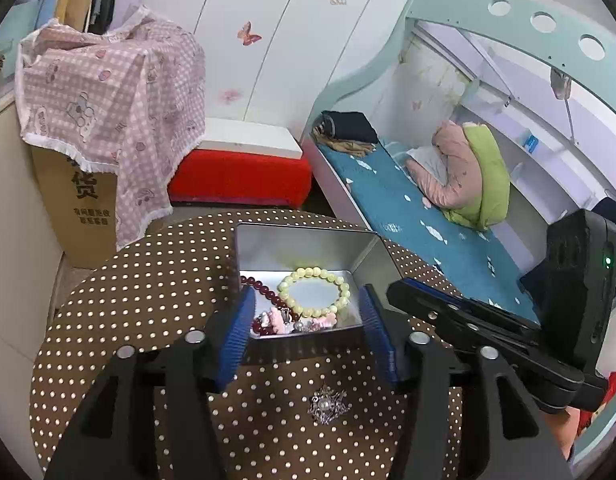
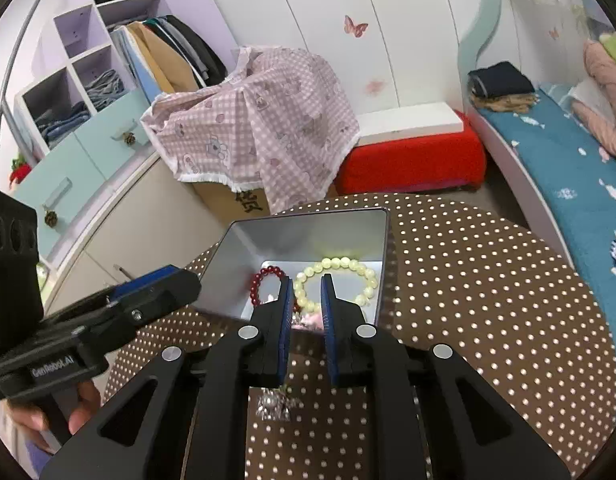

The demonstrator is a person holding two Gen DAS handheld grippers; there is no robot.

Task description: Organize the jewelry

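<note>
Hovering over the tin box [image 1: 308, 236] near table [image 1: 108, 312] centre: left gripper [image 1: 308, 330] jaws wide apart, nothing btwn. Right gripper [image 2: 307, 320] nearly closed, empty. Brooch [image 1: 327, 404] on table below, bracelets in box.

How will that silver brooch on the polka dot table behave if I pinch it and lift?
The silver brooch looks rigid and lies flat, so it probably won't roll. Its spiky openwork edges may snag the pads, and being low on the table, it could be hard to get under.
</note>
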